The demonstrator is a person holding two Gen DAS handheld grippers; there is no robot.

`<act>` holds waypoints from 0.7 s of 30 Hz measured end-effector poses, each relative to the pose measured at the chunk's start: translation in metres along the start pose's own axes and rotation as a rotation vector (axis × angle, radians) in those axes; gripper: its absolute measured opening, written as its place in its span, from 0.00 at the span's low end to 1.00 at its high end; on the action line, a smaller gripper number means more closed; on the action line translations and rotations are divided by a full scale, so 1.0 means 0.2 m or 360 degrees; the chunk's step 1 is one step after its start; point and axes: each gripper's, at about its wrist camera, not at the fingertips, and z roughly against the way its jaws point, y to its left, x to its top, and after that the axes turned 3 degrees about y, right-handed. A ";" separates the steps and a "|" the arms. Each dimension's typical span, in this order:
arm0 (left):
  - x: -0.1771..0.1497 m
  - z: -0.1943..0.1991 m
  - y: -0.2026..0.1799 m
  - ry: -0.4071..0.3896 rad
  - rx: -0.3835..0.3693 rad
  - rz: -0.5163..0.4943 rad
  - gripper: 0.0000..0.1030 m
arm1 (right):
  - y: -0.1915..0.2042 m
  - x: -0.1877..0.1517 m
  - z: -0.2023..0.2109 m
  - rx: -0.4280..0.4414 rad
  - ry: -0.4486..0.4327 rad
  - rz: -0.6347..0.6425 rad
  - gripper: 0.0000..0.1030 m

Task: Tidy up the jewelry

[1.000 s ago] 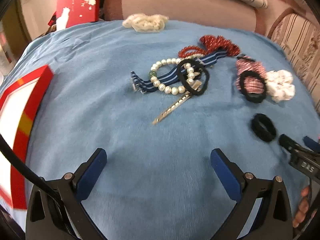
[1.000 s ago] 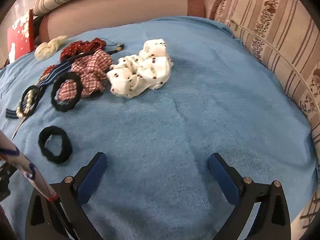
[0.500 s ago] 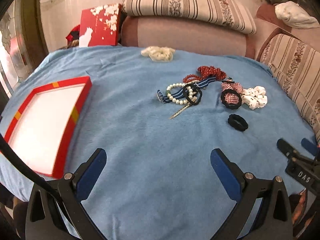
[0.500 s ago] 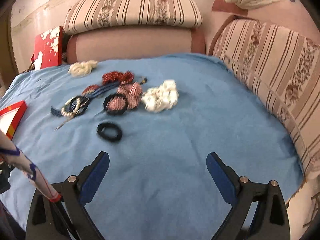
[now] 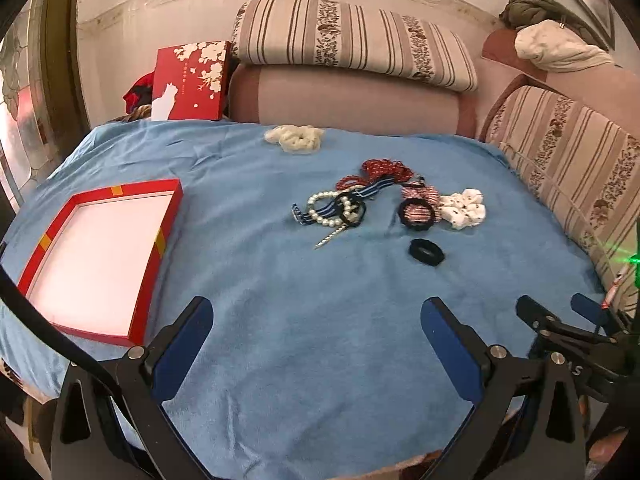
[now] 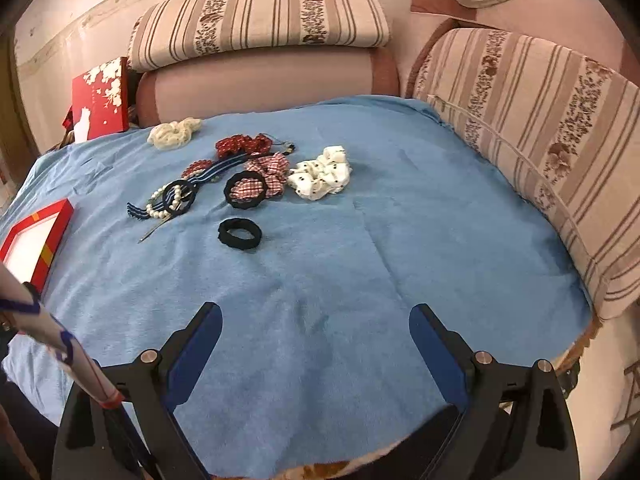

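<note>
A heap of jewelry and hair ties lies mid-cloth: a pearl bracelet (image 5: 329,209), a striped blue band (image 5: 362,194), a metal hair clip (image 5: 331,237), a black hair tie (image 5: 426,252), a plaid scrunchie (image 5: 418,210), a white dotted scrunchie (image 5: 464,208), a red scrunchie (image 5: 384,168) and a cream scrunchie (image 5: 296,139). The heap also shows in the right wrist view, with the black hair tie (image 6: 239,234) nearest. An open red tray (image 5: 100,256) lies at the left. My left gripper (image 5: 316,340) is open and empty near the front edge. My right gripper (image 6: 316,344) is open and empty, well short of the heap.
The blue cloth (image 5: 320,320) covers a round table. A striped sofa (image 6: 540,128) curves along the back and right. A red box with white blossoms (image 5: 188,80) stands at the back left. The right gripper (image 5: 560,332) shows at the lower right of the left view.
Both grippers have pulled back and up from the cloth, so the heap looks smaller and farther. The red tray has come fully into the left view. Nothing was picked up.
</note>
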 end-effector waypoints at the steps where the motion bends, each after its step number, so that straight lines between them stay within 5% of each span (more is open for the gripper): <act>1: 0.00 0.01 -0.01 0.0005 0.0005 -0.0001 1.00 | 0.00 -0.01 0.01 -0.0023 -0.0017 0.0006 0.94; 8: -0.05 0.05 -0.02 0.0090 0.0004 -0.0028 1.00 | 0.02 -0.08 0.07 -0.0076 -0.0126 0.0096 0.94; 17: -0.09 0.01 0.00 0.0217 0.0048 -0.0034 1.00 | 0.01 -0.11 -0.02 0.0114 0.0021 0.0049 0.94; 19: -0.08 -0.02 0.00 0.0224 0.0082 -0.0062 0.97 | 0.00 -0.10 -0.05 0.0110 0.0042 0.0034 0.91; 21: -0.06 -0.05 -0.01 0.0251 0.0088 -0.0079 0.83 | -0.02 -0.08 -0.09 0.0127 0.0076 0.0010 0.90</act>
